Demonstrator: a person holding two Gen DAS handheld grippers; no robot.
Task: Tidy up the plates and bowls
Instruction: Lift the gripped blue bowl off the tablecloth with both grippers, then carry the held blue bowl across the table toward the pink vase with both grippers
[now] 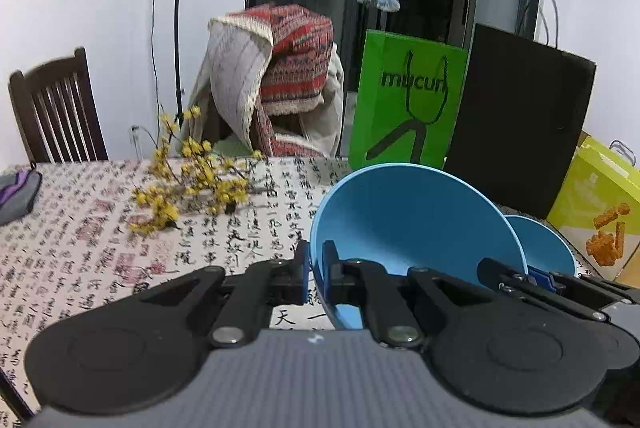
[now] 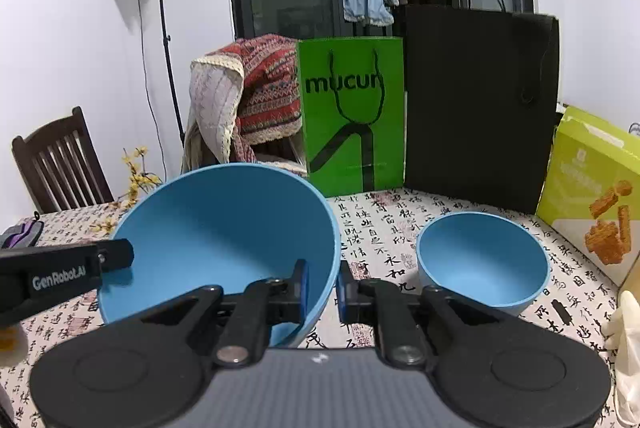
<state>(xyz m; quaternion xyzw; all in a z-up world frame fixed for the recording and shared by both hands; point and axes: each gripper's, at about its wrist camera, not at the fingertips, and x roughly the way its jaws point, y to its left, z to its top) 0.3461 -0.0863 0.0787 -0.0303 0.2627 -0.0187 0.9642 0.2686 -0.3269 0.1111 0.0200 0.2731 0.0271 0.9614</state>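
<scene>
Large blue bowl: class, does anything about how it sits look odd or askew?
Yes. The large blue bowl is tipped, not flat on the table: the left claw and right claw each pinch its rim. The small blue bowl sits upright beside it.

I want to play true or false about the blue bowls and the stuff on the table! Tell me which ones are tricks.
1. Both grippers pinch the big blue bowl. True: the left gripper and the right gripper each clamp its rim.
2. The small blue bowl sits inside the big one. False: it stands apart on the tablecloth.
3. The green bag lies flat. False: it stands upright.
4. Yellow flowers lie on the table. True.
</scene>
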